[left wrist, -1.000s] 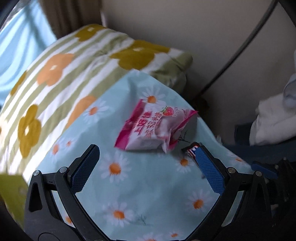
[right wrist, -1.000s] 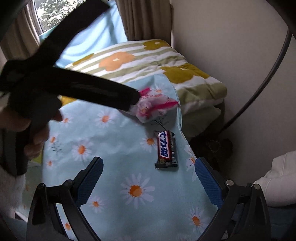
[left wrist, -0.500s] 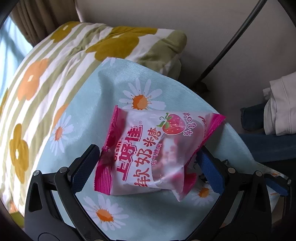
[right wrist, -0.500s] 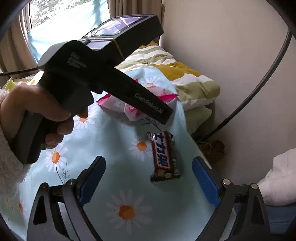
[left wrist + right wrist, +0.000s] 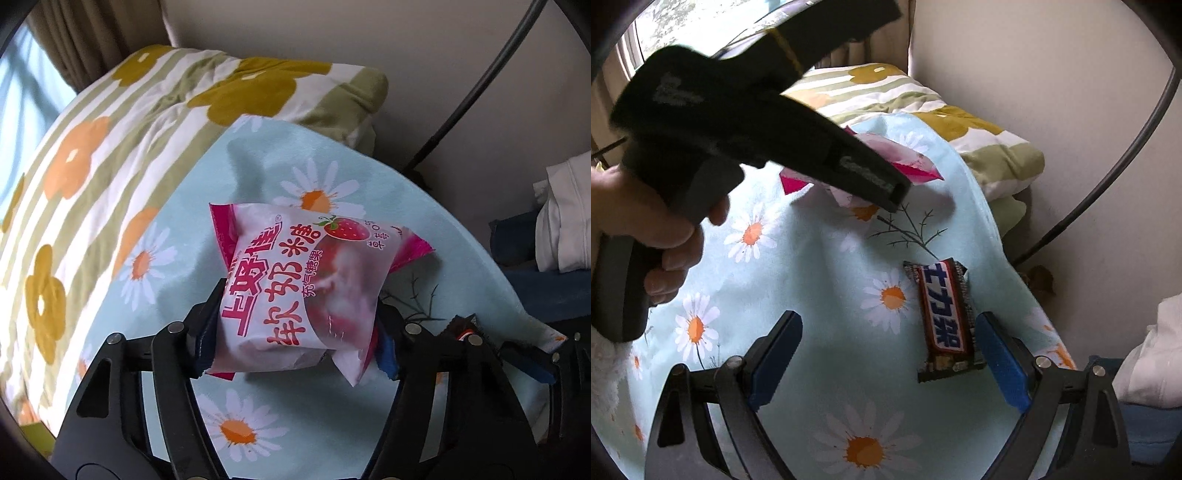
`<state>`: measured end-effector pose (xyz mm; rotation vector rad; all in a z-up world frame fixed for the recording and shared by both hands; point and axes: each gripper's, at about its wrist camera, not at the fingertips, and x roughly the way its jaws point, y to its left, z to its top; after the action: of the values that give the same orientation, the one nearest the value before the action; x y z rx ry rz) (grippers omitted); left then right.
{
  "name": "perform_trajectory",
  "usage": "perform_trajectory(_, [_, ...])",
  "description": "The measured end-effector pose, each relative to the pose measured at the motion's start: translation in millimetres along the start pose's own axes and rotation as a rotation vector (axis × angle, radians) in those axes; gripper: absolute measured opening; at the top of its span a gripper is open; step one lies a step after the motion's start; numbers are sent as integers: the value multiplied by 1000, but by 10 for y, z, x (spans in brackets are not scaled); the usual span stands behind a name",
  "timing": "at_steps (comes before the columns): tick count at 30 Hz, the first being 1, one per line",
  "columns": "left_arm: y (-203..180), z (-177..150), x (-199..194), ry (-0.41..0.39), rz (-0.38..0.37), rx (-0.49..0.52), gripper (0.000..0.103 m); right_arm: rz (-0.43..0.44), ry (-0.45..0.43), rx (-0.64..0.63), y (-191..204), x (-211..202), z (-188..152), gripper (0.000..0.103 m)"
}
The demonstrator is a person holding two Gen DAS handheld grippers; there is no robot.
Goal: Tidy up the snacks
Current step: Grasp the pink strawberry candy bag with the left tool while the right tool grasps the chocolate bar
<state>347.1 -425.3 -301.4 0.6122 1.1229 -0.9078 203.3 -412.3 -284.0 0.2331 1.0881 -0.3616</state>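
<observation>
A pink and white strawberry candy bag (image 5: 306, 291) sits between the fingers of my left gripper (image 5: 295, 339), which is shut on its near end over the light blue daisy cloth (image 5: 240, 435). In the right wrist view the bag (image 5: 908, 162) shows partly behind the left gripper's black body. A brown chocolate bar (image 5: 943, 319) with a blue and white label lies on the cloth (image 5: 820, 266). My right gripper (image 5: 886, 358) is open, with the bar just inside its right finger (image 5: 1001, 362).
A folded quilt (image 5: 122, 147) with orange and mustard flowers lies beyond the cloth, also in the right wrist view (image 5: 960, 129). A beige wall and a dark curved pole (image 5: 480, 81) stand behind. White clothing (image 5: 565, 218) is piled at right. The cloth drops off at its right edge.
My left gripper moved forward over the candy bag and closed on it. My right gripper moved closer to the chocolate bar, which now lies by its right finger.
</observation>
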Motion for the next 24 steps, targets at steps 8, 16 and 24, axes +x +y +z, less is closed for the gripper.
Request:
perform_trajectory(8, [206, -165, -56, 20, 25, -69, 63, 61, -26, 7, 5, -99, -60, 93])
perform_trajectory(16, [307, -274, -107, 26, 41, -111, 63, 38, 6, 24, 40, 45, 1, 69])
perform_trajectory(24, [421, -434, -164, 35, 49, -162, 63, 24, 19, -5, 84, 129, 55, 38])
